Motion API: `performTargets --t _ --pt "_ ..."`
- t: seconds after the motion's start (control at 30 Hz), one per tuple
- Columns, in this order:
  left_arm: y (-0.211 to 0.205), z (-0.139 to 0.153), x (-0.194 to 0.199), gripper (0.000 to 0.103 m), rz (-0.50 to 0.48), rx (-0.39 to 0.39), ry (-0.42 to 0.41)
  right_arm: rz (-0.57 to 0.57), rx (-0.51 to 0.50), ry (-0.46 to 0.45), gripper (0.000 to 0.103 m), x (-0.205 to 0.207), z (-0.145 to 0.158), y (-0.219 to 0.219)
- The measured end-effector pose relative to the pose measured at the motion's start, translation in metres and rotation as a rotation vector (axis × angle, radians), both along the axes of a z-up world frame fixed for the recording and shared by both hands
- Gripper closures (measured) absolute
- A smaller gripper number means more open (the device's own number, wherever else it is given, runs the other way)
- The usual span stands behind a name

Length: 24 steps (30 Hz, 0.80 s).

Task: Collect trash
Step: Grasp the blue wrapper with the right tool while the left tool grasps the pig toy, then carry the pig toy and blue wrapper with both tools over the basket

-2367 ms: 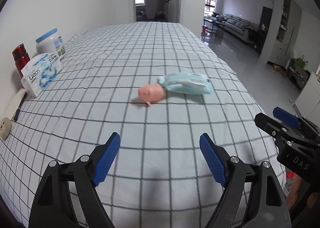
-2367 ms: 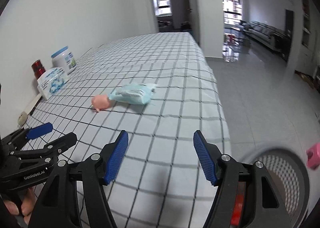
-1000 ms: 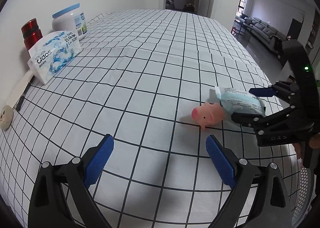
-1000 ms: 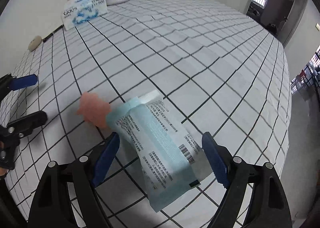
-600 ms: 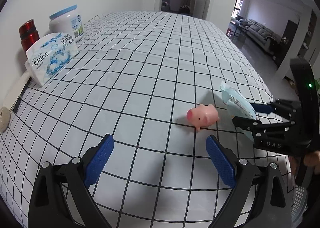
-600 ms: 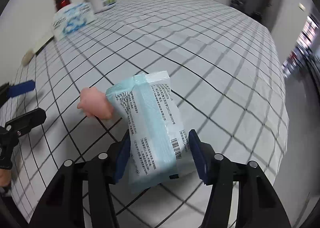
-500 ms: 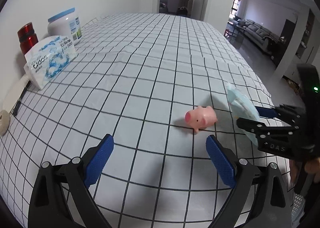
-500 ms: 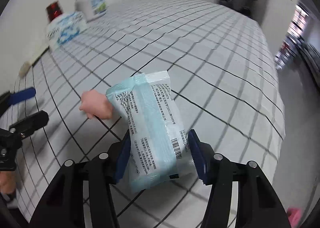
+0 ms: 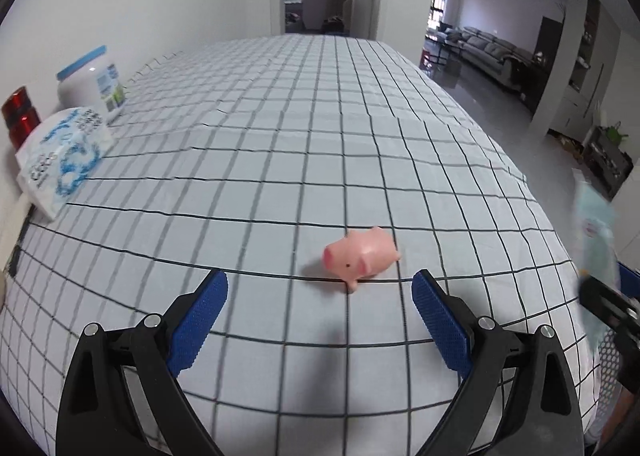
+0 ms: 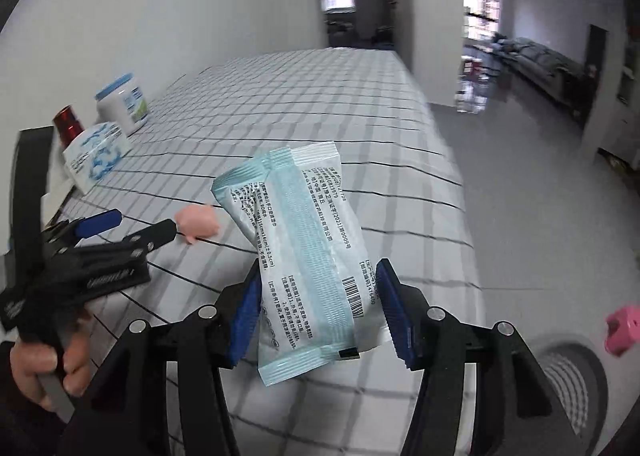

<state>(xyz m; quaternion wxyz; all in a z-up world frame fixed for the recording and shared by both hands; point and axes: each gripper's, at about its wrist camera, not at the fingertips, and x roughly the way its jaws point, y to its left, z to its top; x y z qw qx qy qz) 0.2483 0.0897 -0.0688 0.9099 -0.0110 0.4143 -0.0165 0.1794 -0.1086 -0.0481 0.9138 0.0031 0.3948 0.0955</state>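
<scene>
My right gripper (image 10: 318, 302) is shut on a light blue wet-wipe packet (image 10: 304, 240) and holds it upright above the table's right edge. The packet also shows at the right edge of the left wrist view (image 9: 596, 228). A pink toy pig (image 9: 360, 256) lies on the checked tablecloth (image 9: 280, 144), just ahead of my left gripper (image 9: 320, 316), which is open and empty. The pig also shows in the right wrist view (image 10: 198, 222), beside the left gripper's fingertips (image 10: 100, 222).
A tissue pack (image 9: 60, 160), a white jar with a blue lid (image 9: 92, 82) and a red can (image 9: 18, 122) stand along the left wall. A round mesh bin (image 10: 572, 372) sits on the floor at the lower right, with a pink object (image 10: 622, 330) beside it.
My right gripper has lifted the packet off the table and carried it right, away from the pig. My left gripper has moved closer to the pig.
</scene>
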Motion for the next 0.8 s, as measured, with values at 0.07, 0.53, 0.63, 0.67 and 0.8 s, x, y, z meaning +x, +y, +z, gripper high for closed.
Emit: performTargets --t 0.07,0.53,0.63,0.67,0.8 --pt "-0.006 -0.007 0.007 0.011 -0.009 -0.001 0.011 -0.038 0.023 0.009 0.049 -0.011 0.000 -0.013" --pt "-0.013 -0.032 0.043 0.045 -0.003 -0.002 0.087 -0.113 0.039 0.020 0.049 -0.046 -0.003 -0.035" --pt "-0.013 -0.031 0.038 0.052 -0.013 -0.014 0.084 -0.116 0.046 0.018 0.049 -0.047 -0.004 -0.035" --pt "-0.016 -0.029 0.036 0.052 -0.015 -0.023 0.085 -0.116 0.048 0.018 0.049 -0.048 -0.004 -0.035" --pt "-0.024 -0.019 0.016 0.052 -0.028 -0.036 0.065 -0.118 0.054 0.019 0.049 -0.048 -0.007 -0.034"
